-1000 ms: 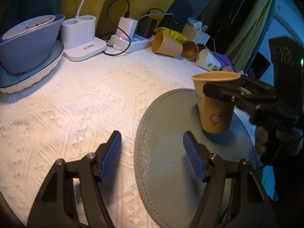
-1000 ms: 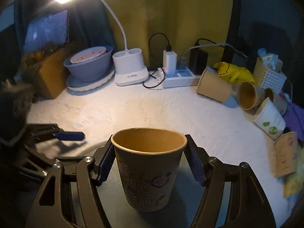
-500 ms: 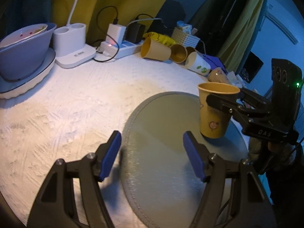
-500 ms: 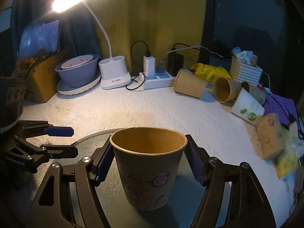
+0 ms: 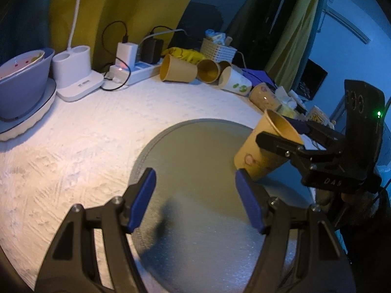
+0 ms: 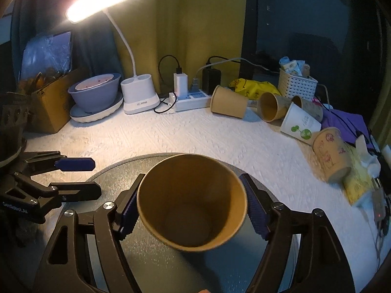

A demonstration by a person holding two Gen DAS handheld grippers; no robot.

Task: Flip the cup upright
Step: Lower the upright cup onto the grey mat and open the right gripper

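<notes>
A brown paper cup (image 6: 190,202) with a printed cartoon sits between the blue pads of my right gripper (image 6: 190,210), which is shut on it near the rim. The cup is tilted, its mouth leaning back toward the right wrist camera. In the left wrist view the same cup (image 5: 264,151) leans over the right part of the round grey mat (image 5: 195,161), with its base at or just above the mat. My left gripper (image 5: 195,195) is open and empty over the mat, left of the cup.
Several paper cups (image 6: 229,102) lie on their sides along the back right of the white table (image 6: 195,134). A power strip (image 6: 190,97), a lit desk lamp's base (image 6: 139,97), a purple bowl (image 6: 95,92) on a plate, a cardboard box (image 6: 48,100) and a white basket (image 6: 297,85) line the back.
The cup stood upright in my right gripper; now it is tilted back toward the right camera and the right gripper has risen. The left gripper has drawn back, still open.
</notes>
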